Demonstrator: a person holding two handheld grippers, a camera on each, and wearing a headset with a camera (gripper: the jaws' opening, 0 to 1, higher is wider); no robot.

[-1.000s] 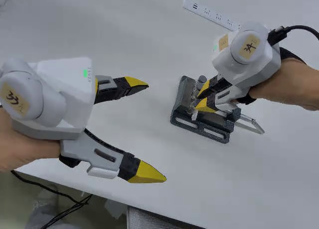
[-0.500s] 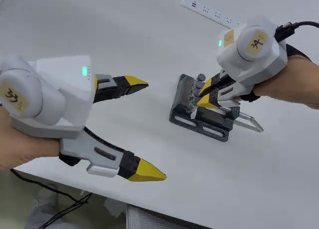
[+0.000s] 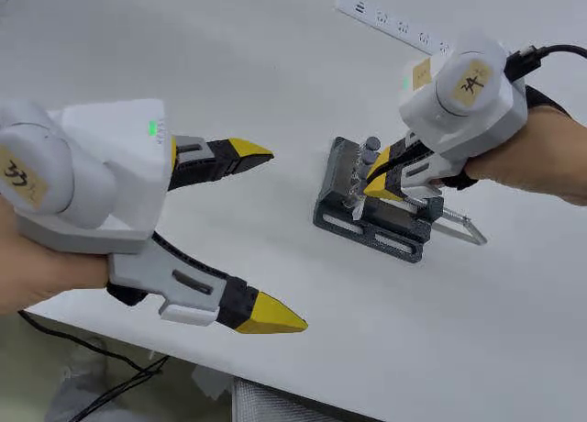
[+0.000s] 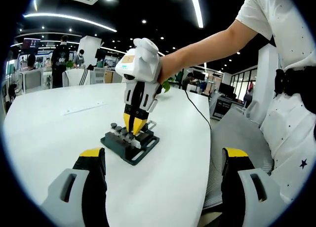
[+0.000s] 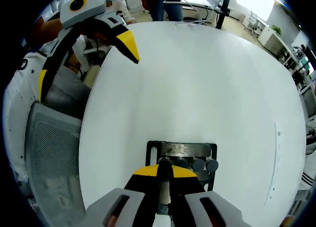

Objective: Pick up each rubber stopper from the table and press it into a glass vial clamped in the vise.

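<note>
A dark vise [image 3: 376, 227] sits on the white table, clamping a row of glass vials with grey rubber stoppers [image 3: 370, 147]. My right gripper [image 3: 374, 178] points down at the row from the right, jaws nearly together on a dark stopper [image 5: 164, 164] at the near end. Other stoppered vials [image 5: 204, 164] stand beside it in the vise [image 5: 181, 149]. The left gripper view shows the right gripper [image 4: 134, 124] on the vise [image 4: 131, 144]. My left gripper [image 3: 261, 234] hovers left of the vise, wide open and holding nothing.
A white power strip [image 3: 390, 23] lies at the back of the table [image 3: 275, 64]. The table's front edge runs just below the left gripper. A mesh chair [image 5: 49, 153] stands beside the table. The vise screw handle [image 3: 463, 225] sticks out to the right.
The right gripper has shifted slightly up and right over the vise, uncovering a stoppered vial beside its fingers. The left gripper has stayed put and open.
</note>
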